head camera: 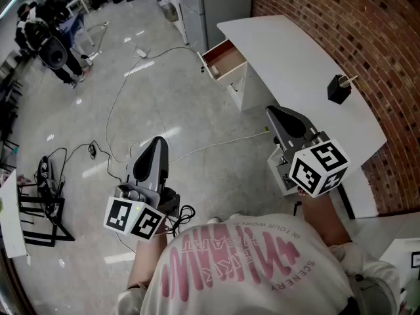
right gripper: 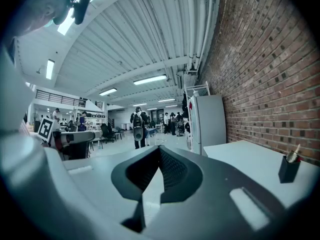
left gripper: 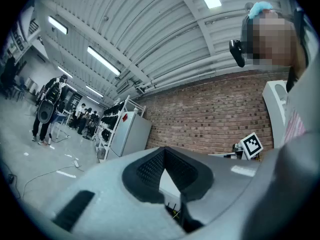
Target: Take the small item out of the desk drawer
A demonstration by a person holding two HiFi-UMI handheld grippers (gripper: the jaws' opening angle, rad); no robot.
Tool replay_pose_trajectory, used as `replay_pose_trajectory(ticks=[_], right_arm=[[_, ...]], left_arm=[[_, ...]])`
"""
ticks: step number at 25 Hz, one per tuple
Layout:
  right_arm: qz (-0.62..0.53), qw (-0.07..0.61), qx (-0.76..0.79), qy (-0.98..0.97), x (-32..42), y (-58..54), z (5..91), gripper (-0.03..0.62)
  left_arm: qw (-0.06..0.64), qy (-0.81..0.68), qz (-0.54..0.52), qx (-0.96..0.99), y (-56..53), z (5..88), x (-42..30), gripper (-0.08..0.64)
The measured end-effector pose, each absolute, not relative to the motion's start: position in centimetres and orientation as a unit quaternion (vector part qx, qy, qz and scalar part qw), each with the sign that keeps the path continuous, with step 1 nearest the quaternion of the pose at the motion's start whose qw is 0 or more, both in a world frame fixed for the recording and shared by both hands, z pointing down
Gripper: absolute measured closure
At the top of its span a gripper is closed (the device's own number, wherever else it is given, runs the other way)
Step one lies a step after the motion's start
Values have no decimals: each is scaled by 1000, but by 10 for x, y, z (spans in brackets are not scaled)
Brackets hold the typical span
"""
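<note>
A white desk (head camera: 295, 64) runs along the brick wall on the right in the head view. At its far end a drawer (head camera: 226, 58) stands pulled out, its wooden inside showing. A small pale thing (head camera: 214, 71) lies at the drawer's front corner, too small to tell what it is. My left gripper (head camera: 157, 141) hangs over the floor, well short of the desk, shut and empty. My right gripper (head camera: 273, 111) is beside the desk's near part, also shut with nothing in it. In both gripper views the jaws meet at their tips: left gripper (left gripper: 163, 150), right gripper (right gripper: 160, 148).
A black pen holder (head camera: 338, 88) stands on the desk, also seen as the pen holder (right gripper: 288, 168) in the right gripper view. Cables (head camera: 125, 97) snake over the grey floor. People (head camera: 46, 38) stand far left. A black stand (head camera: 39, 209) is at the left edge. A white cabinet (right gripper: 207, 121) stands past the desk.
</note>
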State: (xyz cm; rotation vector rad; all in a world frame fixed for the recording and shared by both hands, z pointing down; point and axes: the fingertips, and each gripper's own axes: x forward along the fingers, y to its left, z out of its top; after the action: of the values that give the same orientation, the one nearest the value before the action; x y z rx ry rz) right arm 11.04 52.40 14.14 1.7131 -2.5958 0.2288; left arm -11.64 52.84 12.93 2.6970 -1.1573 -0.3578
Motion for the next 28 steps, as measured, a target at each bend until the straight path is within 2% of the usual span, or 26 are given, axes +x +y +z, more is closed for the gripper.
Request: replay_pose_trajectory(ticks=[11, 24, 28], right_arm=[[78, 7, 550, -831, 109, 516, 145, 581], [85, -63, 547, -830, 86, 501, 116, 580], [91, -66, 550, -827, 70, 500, 114, 580]], left_arm=[[94, -391, -121, 908, 522, 132, -121, 557], [77, -387, -142, 908, 507, 110, -156, 556], [77, -383, -145, 909, 505, 107, -175, 556]])
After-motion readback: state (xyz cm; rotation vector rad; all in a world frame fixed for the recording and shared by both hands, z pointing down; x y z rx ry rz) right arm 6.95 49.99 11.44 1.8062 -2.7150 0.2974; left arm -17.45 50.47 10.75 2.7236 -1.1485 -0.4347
